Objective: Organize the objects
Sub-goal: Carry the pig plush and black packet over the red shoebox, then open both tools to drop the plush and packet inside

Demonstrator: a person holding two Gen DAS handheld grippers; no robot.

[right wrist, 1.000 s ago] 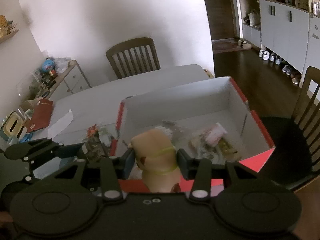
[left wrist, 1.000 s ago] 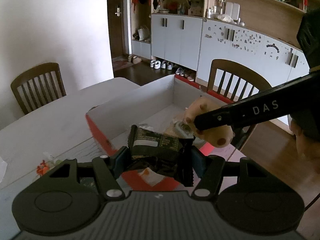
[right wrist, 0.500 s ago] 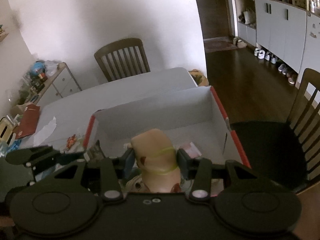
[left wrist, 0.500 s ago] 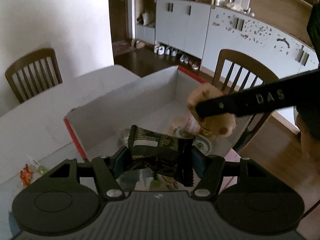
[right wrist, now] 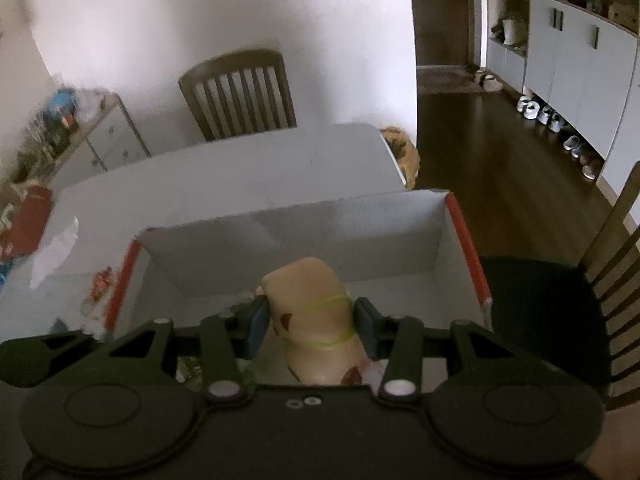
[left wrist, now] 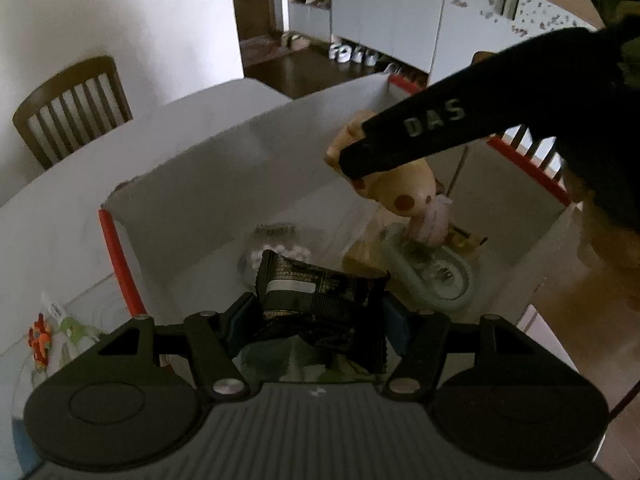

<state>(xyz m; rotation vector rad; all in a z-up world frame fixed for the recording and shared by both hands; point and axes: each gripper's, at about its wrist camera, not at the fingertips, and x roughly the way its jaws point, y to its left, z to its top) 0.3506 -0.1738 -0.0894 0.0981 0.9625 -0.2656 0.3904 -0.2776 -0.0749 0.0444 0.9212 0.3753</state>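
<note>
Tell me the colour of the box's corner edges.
Red on the box corners, with pale grey-white walls inside; clearest in the right wrist view.

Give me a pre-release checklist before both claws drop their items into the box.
1. Left claw grips the black snack packet: ok, pads press on both sides.
2. Right claw grips the tan plush toy: ok, squeezed between the pads.
3. Packet is over the open box, inside its red-edged walls: ok.
4. Toy is over the box interior: ok, the left wrist view shows it above the contents.
5. Landing spots free: not ok, the pale green ring-shaped item and other small items already lie on the floor of the box.
6. The claws are clear of each other: cannot tell; the right one crosses above the packet.
</note>
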